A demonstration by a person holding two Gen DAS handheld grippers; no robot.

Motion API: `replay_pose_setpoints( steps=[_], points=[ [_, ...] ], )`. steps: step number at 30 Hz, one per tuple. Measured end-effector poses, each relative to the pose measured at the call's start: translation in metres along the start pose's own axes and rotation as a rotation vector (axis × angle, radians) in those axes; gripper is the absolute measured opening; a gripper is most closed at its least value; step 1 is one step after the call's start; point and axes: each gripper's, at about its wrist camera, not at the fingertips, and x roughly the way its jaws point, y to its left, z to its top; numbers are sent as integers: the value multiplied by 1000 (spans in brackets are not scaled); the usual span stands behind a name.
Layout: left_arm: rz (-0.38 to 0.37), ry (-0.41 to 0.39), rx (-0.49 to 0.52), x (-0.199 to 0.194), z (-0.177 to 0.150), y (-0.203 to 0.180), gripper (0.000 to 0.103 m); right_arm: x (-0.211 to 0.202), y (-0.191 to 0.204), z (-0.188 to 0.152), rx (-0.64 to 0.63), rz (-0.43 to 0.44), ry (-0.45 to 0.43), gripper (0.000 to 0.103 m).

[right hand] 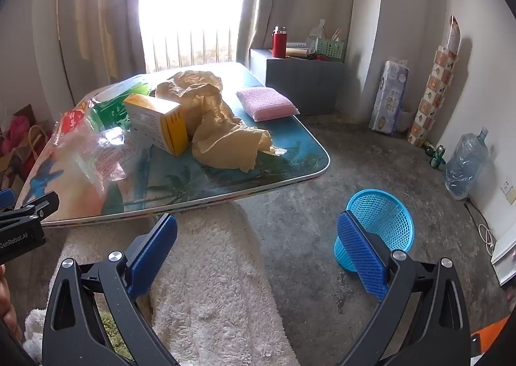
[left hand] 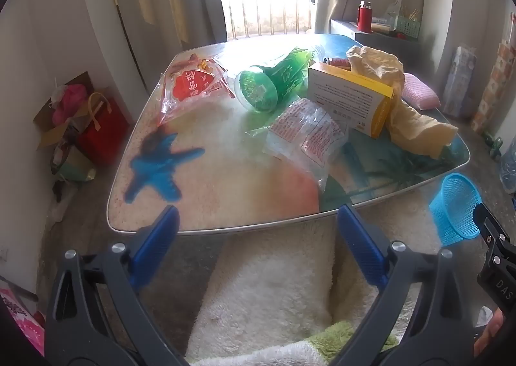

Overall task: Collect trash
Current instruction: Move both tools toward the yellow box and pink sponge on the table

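Trash lies on the low picture-top table (left hand: 225, 211) (right hand: 290, 172): a red-printed clear bag (left hand: 193, 85), a green plastic cup wrapper (left hand: 274, 85), a clear bag with red print (left hand: 309, 137) (right hand: 106, 153), a white and yellow box (left hand: 351, 98) (right hand: 158, 124), crumpled tan paper (left hand: 409, 121) (right hand: 222, 130). A blue mesh basket (right hand: 377, 227) (left hand: 454, 211) stands on the floor to the right of the table. My left gripper (left hand: 258, 246) is open in front of the table's near edge, holding nothing. My right gripper (right hand: 258, 253) is open over the rug and floor, its right finger (right hand: 361, 256) in front of the basket.
A pink sponge (right hand: 267, 104) (left hand: 419, 95) lies at the table's far right. A fluffy white rug (right hand: 209, 269) lies below the grippers. Bags (left hand: 84, 127) crowd the left wall. A grey cabinet (right hand: 300, 82), tissue pack (right hand: 388, 98) and water bottle (right hand: 464, 163) line the right wall.
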Motion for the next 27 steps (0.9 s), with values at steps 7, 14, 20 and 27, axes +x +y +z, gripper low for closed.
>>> replay_pose_setpoints(
  steps=[7,14,20,27],
  points=[
    [0,0,2,0,1,0,95,0,0,1,0,0,3,97],
    [1,1,3,0,2,1,94,0,0,0,0,-2,4,97],
    [2,1,1,-1,2,2,95,0,-1,0,1,1,5,97],
    [5,3,0,-1,4,4,94,0,-1,-1,0,0,5,97]
  ],
)
